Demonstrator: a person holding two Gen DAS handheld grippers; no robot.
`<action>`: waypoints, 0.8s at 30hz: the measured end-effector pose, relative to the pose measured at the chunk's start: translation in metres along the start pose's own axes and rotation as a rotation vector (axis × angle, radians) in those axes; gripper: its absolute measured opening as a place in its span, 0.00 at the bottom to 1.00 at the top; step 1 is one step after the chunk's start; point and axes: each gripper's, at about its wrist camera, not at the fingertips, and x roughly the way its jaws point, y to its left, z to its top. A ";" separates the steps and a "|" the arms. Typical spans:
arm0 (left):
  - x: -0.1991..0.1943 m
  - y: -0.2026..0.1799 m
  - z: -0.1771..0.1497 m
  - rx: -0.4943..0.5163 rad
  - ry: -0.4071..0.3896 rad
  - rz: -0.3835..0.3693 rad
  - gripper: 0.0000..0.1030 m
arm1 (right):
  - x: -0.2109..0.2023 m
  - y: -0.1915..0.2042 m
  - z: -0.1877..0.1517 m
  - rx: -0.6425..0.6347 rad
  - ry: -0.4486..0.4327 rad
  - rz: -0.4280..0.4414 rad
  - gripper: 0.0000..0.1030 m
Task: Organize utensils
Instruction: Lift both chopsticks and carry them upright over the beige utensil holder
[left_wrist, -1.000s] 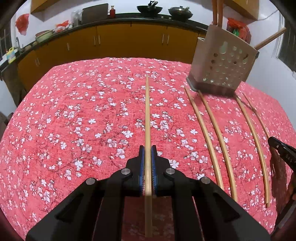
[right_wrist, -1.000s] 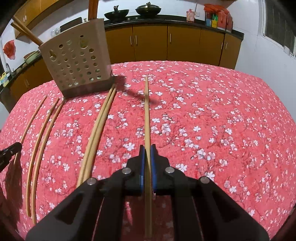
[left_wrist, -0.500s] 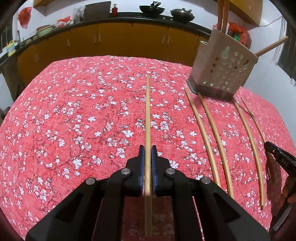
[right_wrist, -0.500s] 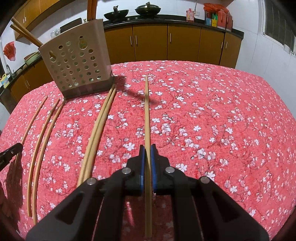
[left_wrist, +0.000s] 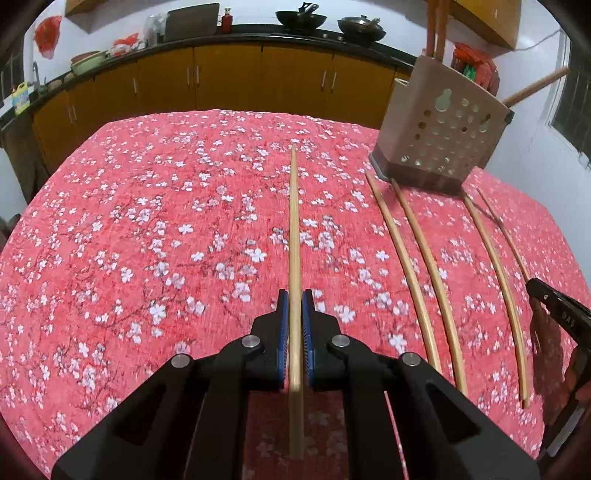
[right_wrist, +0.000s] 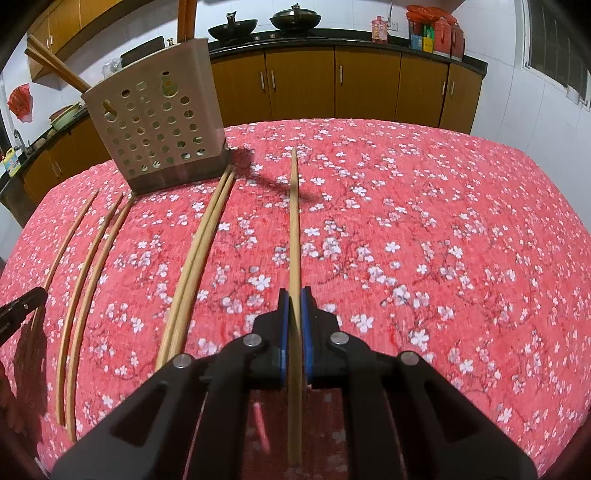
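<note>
While the left gripper (left_wrist: 294, 310) has drifted slightly toward the perforated beige plastic utensil holder (left_wrist: 439, 147), its fingers stay clenched on a long pale bamboo chopstick (left_wrist: 294, 229). The right gripper (right_wrist: 291, 308) likewise clamps another chopstick (right_wrist: 294, 221), unmoved above the red floral tabletop (right_wrist: 443, 240). Neither is in the holder yet.

left wrist: low, near, faces counter | right wrist: same | shared: tablecloth (left_wrist: 147, 240), holder (right_wrist: 159, 129)

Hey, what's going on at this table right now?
A person is tidying chopsticks with a gripper in each hand. The left gripper is shut on one chopstick, and the right gripper is shut on another chopstick. More loose chopsticks lie on the floral tablecloth by the perforated utensil holder.
</note>
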 end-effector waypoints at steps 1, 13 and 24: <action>-0.001 0.000 0.000 -0.004 0.000 -0.004 0.08 | 0.000 0.000 -0.001 0.001 0.000 0.002 0.08; -0.004 -0.003 0.006 0.006 0.002 0.002 0.08 | -0.018 0.000 0.002 -0.017 -0.037 0.016 0.07; -0.066 0.005 0.040 0.011 -0.179 -0.025 0.07 | -0.093 -0.010 0.037 0.022 -0.260 0.041 0.07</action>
